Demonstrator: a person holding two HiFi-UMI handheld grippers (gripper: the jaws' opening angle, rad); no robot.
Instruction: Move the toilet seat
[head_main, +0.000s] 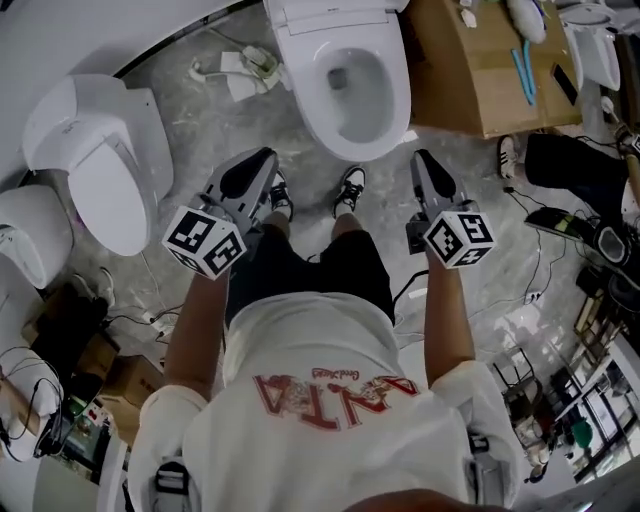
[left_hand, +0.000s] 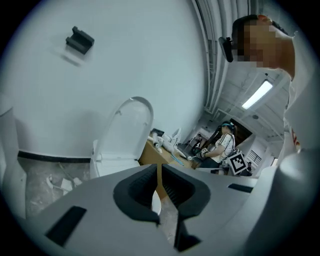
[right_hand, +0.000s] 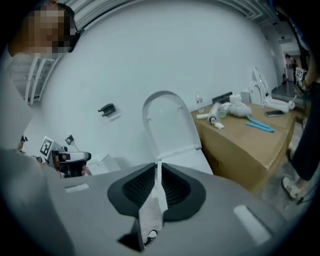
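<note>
Cardboard box (head_main: 470, 100) sits top right, with a blue tool (head_main: 524, 75) lying on it. Spare closed white toilet (head_main: 105, 165) at left. Black bracket (left_hand: 79, 40) on the wall.

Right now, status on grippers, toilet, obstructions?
Left gripper shut, empty. Right gripper shut, empty. Toilet ahead, untouched, lid up. Box beside it, not in the way.

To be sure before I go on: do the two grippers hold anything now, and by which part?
Nothing is held. The left gripper and the right gripper both have shut, empty jaws, clear of the white ceramic toilet ahead.
</note>
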